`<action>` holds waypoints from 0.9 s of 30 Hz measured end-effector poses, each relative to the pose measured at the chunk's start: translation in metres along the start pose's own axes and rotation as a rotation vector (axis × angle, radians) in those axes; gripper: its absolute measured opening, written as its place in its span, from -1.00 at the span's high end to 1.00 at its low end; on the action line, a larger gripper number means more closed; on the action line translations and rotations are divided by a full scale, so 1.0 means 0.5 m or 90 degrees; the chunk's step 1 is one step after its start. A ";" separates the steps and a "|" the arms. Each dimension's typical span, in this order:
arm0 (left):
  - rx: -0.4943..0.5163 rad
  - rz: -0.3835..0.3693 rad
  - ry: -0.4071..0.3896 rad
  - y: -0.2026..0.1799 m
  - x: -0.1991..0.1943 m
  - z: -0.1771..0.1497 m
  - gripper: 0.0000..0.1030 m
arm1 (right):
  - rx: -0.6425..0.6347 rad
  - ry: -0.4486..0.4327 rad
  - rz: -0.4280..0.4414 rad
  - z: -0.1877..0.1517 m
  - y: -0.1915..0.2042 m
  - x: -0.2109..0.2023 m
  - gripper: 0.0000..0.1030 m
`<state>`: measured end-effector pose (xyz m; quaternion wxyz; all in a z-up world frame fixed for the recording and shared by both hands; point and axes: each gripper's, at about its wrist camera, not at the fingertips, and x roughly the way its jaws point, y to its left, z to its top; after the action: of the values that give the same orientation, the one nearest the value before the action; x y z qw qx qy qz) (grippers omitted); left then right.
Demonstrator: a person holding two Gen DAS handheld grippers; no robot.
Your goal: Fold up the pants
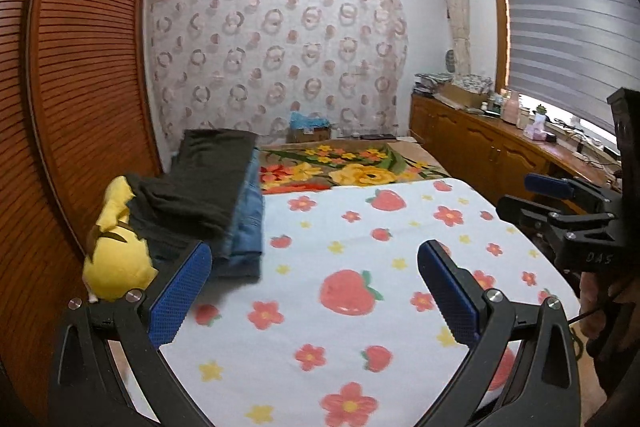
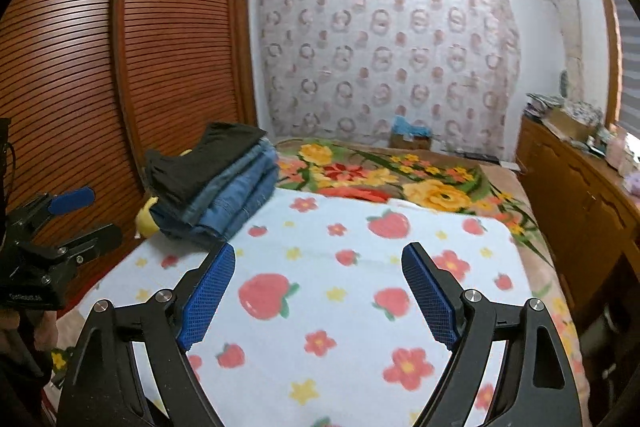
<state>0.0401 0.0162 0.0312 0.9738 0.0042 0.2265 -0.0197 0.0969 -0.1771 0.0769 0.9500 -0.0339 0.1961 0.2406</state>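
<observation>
Soft, even daylight comes from a window with blinds [image 1: 568, 27] on the right, leaving the room fairly bright with only faint shadows and no glare. Both fisheye views bend the wardrobe [image 2: 80, 67] and walls and darken at the corners; the strawberry-print blanket [image 1: 360, 287] looks slightly motion-blurred.

- "DAS" is read, faintly embossed, on the black body of the right tongs [image 1: 538, 193].
- Small white lettering on the left tongs [image 2: 78, 215] is blurred; not legible.
</observation>
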 end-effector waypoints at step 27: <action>-0.004 -0.004 -0.010 -0.054 -0.056 0.043 -1.00 | 0.058 -0.061 -0.066 -0.034 0.050 -0.143 -0.69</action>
<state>0.0234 -0.0103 0.0629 0.9756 0.0002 0.2187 -0.0218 0.0214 -0.1893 0.0896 0.9699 0.0105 0.1594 0.1836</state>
